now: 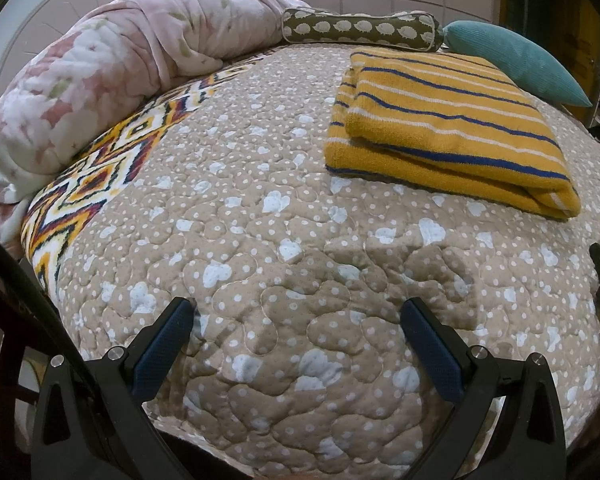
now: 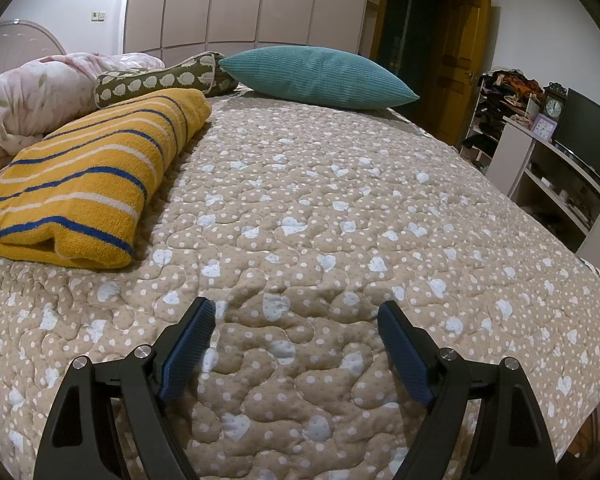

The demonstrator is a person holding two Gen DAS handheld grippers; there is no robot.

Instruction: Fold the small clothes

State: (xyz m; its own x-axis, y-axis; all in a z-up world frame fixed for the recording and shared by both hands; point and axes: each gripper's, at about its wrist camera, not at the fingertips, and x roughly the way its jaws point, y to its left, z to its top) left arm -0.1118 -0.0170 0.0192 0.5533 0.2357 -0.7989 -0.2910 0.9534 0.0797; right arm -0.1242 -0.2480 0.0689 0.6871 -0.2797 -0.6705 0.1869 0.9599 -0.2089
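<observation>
A beige quilted bedspread [image 1: 260, 208] printed with pale dots and hearts covers the bed and fills both views beneath the tools. A rolled pink floral blanket [image 1: 100, 72] lies far ahead and to the left of the left gripper [image 1: 298, 310], bordering a strip of zigzag-patterned fabric [image 1: 100, 176].

The folded yellow garment [image 1: 448, 128], striped in blue and white, rests flat on the bedspread ahead and to the right of the left gripper; seen from the right wrist, the same garment [image 2: 88, 176] lies ahead and to the left of the right gripper [image 2: 296, 312], well apart from both tools. A teal ribbed cushion [image 2: 316, 72] sits far ahead of the right gripper, touching an olive bolster [image 1: 360, 28] with a pale hedgehog print, which lies just beyond the garment.

Each gripper hovers over bare quilt with its blue-padded fingers [image 1: 168, 344] [image 2: 190, 348] spread wide and nothing between them. To the far right of the right gripper stand white shelves [image 2: 556, 184] with a clock [image 2: 554, 108].
</observation>
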